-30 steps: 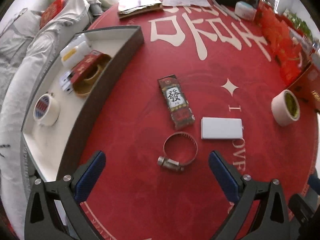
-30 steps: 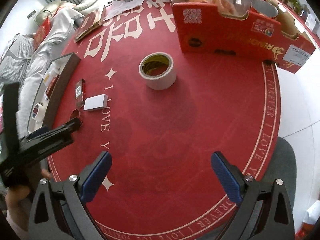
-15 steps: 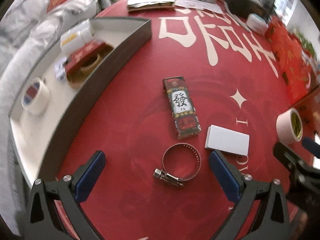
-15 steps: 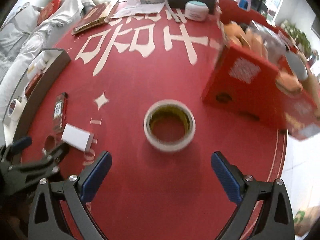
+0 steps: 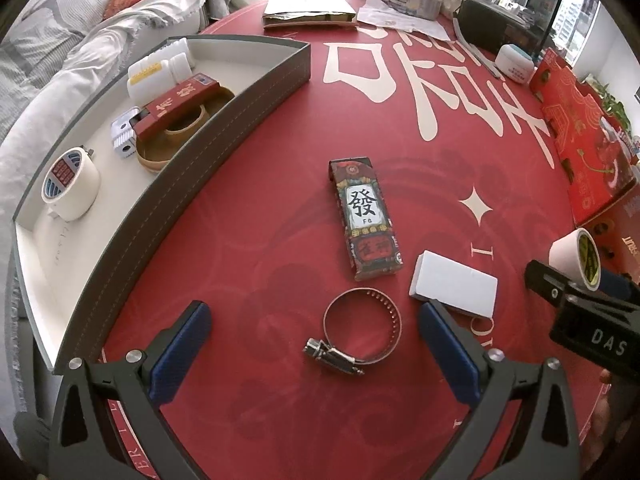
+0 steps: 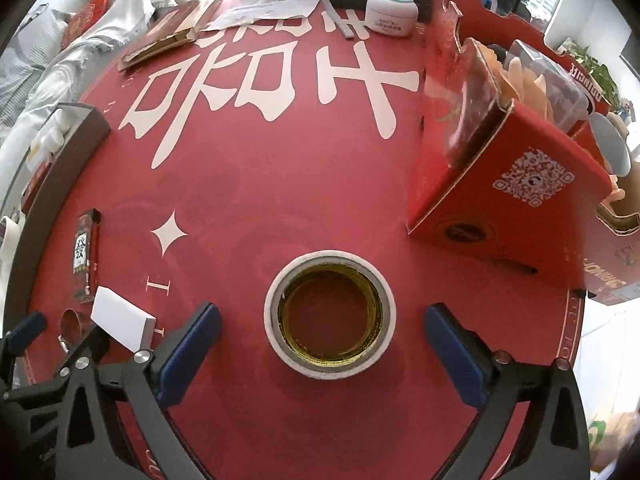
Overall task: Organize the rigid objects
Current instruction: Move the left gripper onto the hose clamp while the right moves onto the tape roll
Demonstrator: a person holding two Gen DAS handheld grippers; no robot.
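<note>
A metal hose clamp (image 5: 360, 332) lies on the red tablecloth, just ahead of and between the fingers of my open left gripper (image 5: 316, 320). Beyond it lie a red printed box (image 5: 368, 220) and a small white box (image 5: 454, 284). A grey tray (image 5: 160, 208) at the left holds a tape roll, white bottles, a red box and a brown ring. In the right wrist view a white tape roll (image 6: 272, 316) sits flat between the fingers of my open right gripper (image 6: 322, 312), untouched. The left gripper (image 6: 60, 338) shows at the lower left there.
A tall red carton (image 6: 500, 184) with packaged goods stands close on the right of the roll. A white jar (image 6: 390, 14), papers and a dark case sit at the far side. A sofa with blankets (image 5: 100, 52) lies beyond the tray. The table edge curves at the right.
My right gripper has swung in over the white tape roll, which now sits between its fingers. The left gripper shifted slightly nearer the hose clamp. Both stayed open.
</note>
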